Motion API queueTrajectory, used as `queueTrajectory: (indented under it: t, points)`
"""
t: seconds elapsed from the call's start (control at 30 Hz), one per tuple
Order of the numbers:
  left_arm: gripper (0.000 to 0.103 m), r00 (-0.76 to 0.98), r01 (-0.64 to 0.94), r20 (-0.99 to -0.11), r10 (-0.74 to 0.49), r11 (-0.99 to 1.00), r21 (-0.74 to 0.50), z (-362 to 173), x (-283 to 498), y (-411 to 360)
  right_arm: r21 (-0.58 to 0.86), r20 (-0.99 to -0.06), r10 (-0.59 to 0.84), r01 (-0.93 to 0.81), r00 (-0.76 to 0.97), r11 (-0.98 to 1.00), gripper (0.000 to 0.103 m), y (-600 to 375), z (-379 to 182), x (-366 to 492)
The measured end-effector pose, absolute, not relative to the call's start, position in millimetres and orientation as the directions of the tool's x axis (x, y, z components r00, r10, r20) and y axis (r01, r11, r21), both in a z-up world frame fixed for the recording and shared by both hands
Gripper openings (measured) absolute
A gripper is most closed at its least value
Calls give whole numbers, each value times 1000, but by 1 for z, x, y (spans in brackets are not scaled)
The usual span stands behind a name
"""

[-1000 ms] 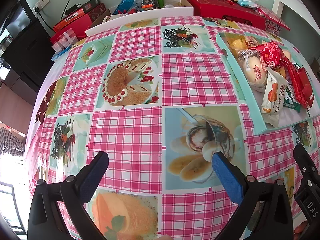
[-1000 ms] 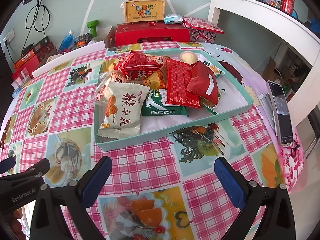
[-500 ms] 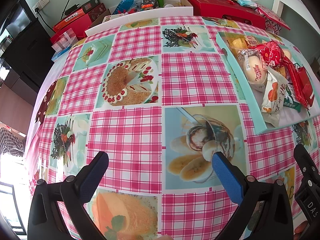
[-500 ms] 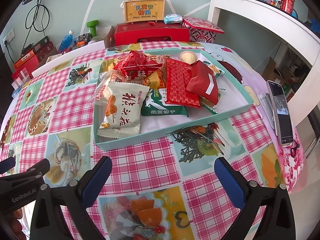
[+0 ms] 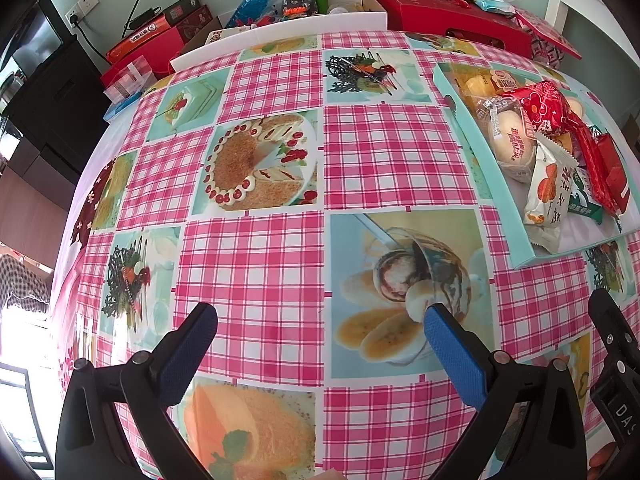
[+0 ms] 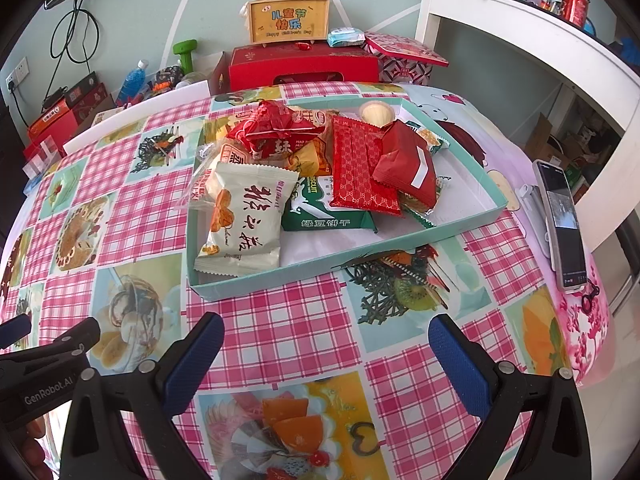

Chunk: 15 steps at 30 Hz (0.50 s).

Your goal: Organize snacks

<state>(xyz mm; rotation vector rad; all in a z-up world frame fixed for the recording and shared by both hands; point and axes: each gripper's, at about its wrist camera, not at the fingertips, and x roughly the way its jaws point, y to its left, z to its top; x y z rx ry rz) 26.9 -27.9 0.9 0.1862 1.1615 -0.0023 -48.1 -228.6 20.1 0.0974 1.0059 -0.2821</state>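
A shallow teal tray (image 6: 304,270) on the pink checked tablecloth holds a heap of snack packets. Among them are a white packet with orange print (image 6: 244,220), a green biscuit packet (image 6: 324,216), a red patterned packet (image 6: 360,168) and a dark red packet (image 6: 404,160). The same tray (image 5: 496,184) lies at the right in the left wrist view. My right gripper (image 6: 326,334) is open just in front of the tray's near wall, holding nothing. My left gripper (image 5: 320,322) is open over bare cloth, left of the tray. The left gripper (image 6: 52,344) also shows at the right wrist view's lower left.
A phone (image 6: 562,220) lies near the table's right edge. Red gift boxes (image 6: 304,66), a yellow carry box (image 6: 288,20), a green dumbbell (image 6: 186,54) and a blue bottle (image 6: 132,80) stand behind the table. A white desk (image 6: 532,36) is at the right.
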Motion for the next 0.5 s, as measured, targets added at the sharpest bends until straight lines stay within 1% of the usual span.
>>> queueTrajectory:
  t: [0.5]
  points:
    - [103,413,86,-907,77,989,123,6,28,-27,-50,-844,-189,277,502,959,103,-229,19,-48]
